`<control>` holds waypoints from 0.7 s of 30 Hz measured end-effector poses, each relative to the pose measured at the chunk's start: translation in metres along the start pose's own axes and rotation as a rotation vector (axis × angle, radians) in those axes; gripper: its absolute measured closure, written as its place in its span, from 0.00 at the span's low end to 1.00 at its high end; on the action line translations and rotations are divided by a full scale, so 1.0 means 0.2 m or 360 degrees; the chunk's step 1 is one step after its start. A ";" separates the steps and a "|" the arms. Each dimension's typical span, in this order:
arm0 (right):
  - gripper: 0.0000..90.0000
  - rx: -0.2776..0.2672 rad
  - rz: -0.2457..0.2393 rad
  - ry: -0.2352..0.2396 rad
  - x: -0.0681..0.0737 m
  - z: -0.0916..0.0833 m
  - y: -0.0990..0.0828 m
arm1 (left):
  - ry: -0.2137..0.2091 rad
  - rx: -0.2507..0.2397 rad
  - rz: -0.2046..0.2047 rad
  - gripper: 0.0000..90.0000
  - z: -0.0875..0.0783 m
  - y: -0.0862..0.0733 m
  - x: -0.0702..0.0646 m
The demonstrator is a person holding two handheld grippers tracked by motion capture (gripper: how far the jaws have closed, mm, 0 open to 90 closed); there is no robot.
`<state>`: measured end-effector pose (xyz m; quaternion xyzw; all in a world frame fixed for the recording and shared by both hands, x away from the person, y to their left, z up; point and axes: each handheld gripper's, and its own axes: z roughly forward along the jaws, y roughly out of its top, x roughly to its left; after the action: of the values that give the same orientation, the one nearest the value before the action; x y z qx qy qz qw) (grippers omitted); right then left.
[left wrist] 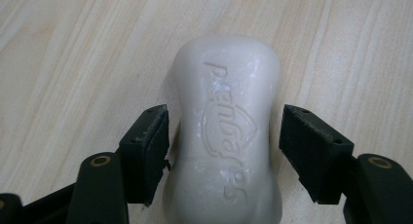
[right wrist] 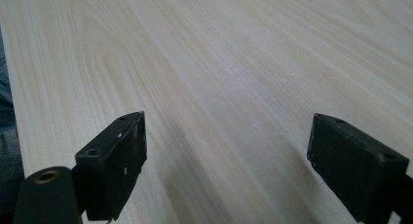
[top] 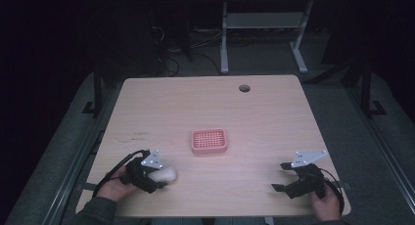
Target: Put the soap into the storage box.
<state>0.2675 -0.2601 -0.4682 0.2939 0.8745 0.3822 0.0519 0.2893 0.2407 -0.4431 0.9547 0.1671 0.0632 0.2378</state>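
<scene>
The wooden table (top: 274,117) is under both grippers. The pink soap dish (top: 209,141) stands ahead of both, between them and apart. The right gripper (top: 284,176) has its jaws spread wide over bare wood. The left gripper (left wrist: 224,151) is released around the white soap bar (left wrist: 226,131), which lies between its pads (left wrist: 151,151), with small gaps.

Dim high view, dark surroundings; gripper views brighter, soft shadows, slight blur.
</scene>
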 end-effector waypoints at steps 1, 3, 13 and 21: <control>0.16 0.0000 0.0001 0.0001 0.00 0.00 0.00 | -0.0002 -0.0002 0.0001 0.41 0.00 0.00 0.00; 0.16 0.0004 0.0005 0.0002 0.00 0.00 0.00 | -0.0003 0.0001 0.0000 0.43 0.00 0.00 0.00; 0.16 0.0009 0.0002 0.0004 0.00 0.01 0.00 | 0.0005 0.0013 0.0001 0.50 0.00 0.00 0.00; 0.16 0.0013 0.0002 0.0006 0.00 0.01 0.01 | -0.0010 0.0014 -0.0009 0.51 0.01 0.00 0.02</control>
<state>0.2682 -0.2580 -0.4687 0.2939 0.8760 0.3793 0.0490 0.2925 0.2413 -0.4452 0.9555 0.1694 0.0589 0.2342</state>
